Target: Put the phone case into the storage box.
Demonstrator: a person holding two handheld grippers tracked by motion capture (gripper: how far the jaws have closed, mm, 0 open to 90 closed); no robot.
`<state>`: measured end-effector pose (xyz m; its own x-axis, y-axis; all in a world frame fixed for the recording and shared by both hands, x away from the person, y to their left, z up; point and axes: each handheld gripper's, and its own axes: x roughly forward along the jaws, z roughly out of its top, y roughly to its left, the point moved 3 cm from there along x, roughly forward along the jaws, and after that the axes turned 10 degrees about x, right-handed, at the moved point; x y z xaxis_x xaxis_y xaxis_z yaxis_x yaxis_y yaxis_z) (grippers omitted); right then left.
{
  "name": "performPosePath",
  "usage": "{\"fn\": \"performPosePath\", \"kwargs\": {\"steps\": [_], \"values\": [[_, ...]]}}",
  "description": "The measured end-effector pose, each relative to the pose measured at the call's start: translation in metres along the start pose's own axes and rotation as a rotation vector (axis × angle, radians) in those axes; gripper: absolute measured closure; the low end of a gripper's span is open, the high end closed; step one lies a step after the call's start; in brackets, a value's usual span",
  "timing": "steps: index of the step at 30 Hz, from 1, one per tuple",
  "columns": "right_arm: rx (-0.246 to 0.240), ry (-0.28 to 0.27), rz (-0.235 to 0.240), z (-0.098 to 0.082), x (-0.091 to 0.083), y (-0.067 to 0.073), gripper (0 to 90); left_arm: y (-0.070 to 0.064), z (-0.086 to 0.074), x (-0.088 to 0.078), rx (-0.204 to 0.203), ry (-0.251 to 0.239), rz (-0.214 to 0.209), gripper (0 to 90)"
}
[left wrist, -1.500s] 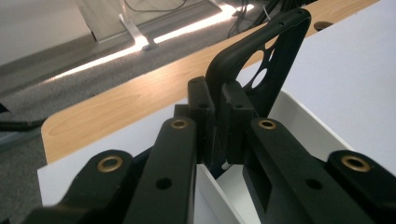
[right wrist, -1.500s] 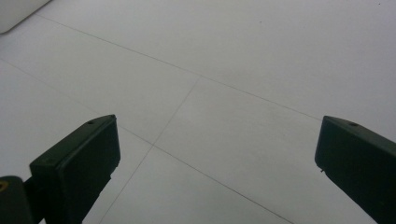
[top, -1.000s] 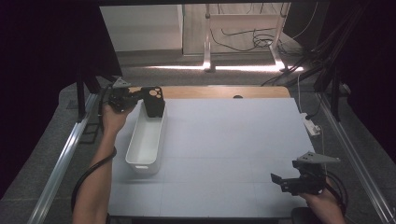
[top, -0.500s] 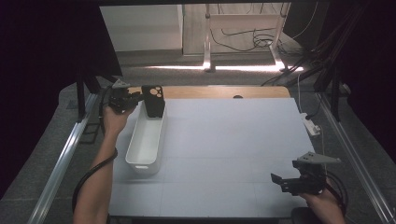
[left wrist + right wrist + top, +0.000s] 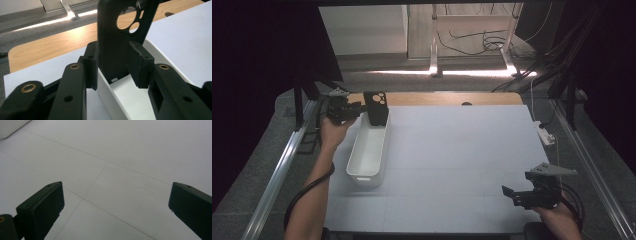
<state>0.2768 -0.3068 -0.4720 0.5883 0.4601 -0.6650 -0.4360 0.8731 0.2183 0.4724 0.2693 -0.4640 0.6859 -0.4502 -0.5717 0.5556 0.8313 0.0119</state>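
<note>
- High view: the left gripper [image 5: 362,111] stands at a black phone case [image 5: 376,108], which rests on end at the far end of a white bin [image 5: 367,152] on the white table [image 5: 462,150]; the right gripper [image 5: 514,194] idles near the front edge.
- Left gripper view: jaws have just been opening; the right-hand pad [image 5: 138,62] stands off the phone case [image 5: 117,42], the other pad close by its edge. Light, thin and likely flexible, it looks best pinched across its flat sides below the camera cutout.
- Right gripper view: jaws wide apart, nothing between them, over the table [image 5: 125,157].
</note>
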Motion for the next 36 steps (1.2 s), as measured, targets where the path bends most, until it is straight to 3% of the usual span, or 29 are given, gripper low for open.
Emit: {"fn": "performPosePath", "kwargs": {"steps": [17,36], "values": [[-0.003,0.000,0.000,0.000,0.000,0.000,0.0,-0.012,-0.005,-0.015,-0.014,-0.011,-0.039,51.6],[-0.007,0.015,-0.012,0.000,0.002,0.002,0.0,-0.036,-0.008,-0.022,0.003,-0.006,-0.069,23.2]]}}
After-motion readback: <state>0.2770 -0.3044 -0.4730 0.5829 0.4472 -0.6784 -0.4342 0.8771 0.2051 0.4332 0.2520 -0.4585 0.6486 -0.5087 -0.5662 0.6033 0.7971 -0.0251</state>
